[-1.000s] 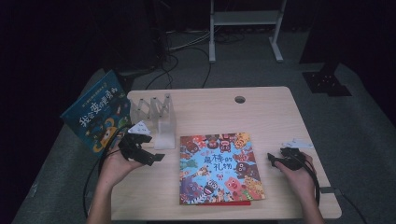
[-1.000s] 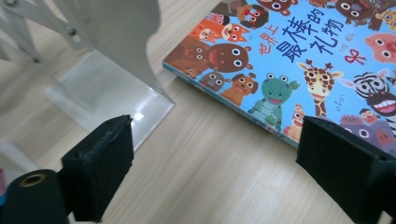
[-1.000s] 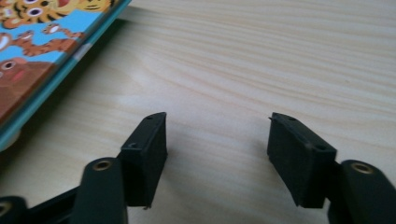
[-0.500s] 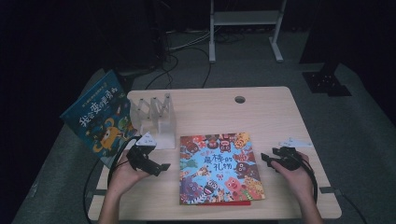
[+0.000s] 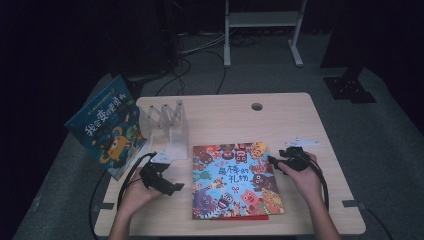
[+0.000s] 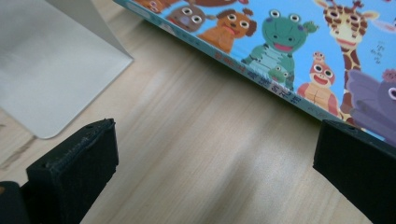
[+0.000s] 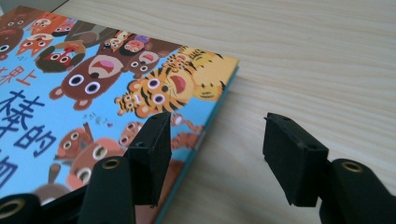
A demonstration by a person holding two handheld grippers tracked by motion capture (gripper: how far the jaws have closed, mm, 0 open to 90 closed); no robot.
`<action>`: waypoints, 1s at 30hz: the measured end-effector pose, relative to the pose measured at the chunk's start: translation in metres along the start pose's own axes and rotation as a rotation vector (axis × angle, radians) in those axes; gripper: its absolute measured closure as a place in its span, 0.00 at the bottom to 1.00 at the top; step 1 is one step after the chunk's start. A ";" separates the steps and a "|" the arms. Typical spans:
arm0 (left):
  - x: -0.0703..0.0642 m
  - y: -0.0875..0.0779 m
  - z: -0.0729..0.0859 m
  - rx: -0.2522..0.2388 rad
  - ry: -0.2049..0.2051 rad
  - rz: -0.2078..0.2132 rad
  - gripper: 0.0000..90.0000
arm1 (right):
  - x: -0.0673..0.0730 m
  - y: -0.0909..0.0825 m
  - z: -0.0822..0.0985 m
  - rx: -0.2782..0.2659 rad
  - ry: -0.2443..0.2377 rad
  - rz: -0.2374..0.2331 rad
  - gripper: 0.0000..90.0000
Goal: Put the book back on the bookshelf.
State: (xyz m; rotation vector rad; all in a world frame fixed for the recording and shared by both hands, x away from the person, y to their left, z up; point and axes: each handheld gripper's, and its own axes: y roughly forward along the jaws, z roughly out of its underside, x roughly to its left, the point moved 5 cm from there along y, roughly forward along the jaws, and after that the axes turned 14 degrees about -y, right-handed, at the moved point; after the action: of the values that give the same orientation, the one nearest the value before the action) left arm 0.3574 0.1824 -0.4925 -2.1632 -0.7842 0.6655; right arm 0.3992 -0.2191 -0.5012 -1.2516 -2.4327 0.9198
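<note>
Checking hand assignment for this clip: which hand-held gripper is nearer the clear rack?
Left. The left hand-held gripper sits just in front of the clear rack; the right hand-held gripper is across the picture book.

From above, my desk (image 5: 280, 125) sits in a dim pool of light with the room around it nearly black and the picture soft. Close up, light is bright and even; the wood shows pale sheen, and my tongs' near edges blur.
</note>
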 end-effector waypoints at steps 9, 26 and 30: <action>-0.007 0.005 0.000 0.015 0.012 0.030 0.00 | -0.002 0.020 -0.019 0.020 0.009 -0.009 0.44; -0.005 -0.002 -0.002 -0.004 0.007 0.042 0.00 | 0.000 0.052 -0.035 0.041 0.033 -0.092 0.41; -0.005 -0.003 -0.002 -0.015 0.000 0.047 0.00 | 0.002 0.058 -0.039 0.035 0.022 -0.116 0.41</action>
State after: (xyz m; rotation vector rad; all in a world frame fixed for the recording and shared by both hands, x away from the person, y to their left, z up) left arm 0.3543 0.1797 -0.4874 -2.2009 -0.7427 0.6859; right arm 0.4537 -0.1757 -0.5079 -1.0900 -2.4327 0.9078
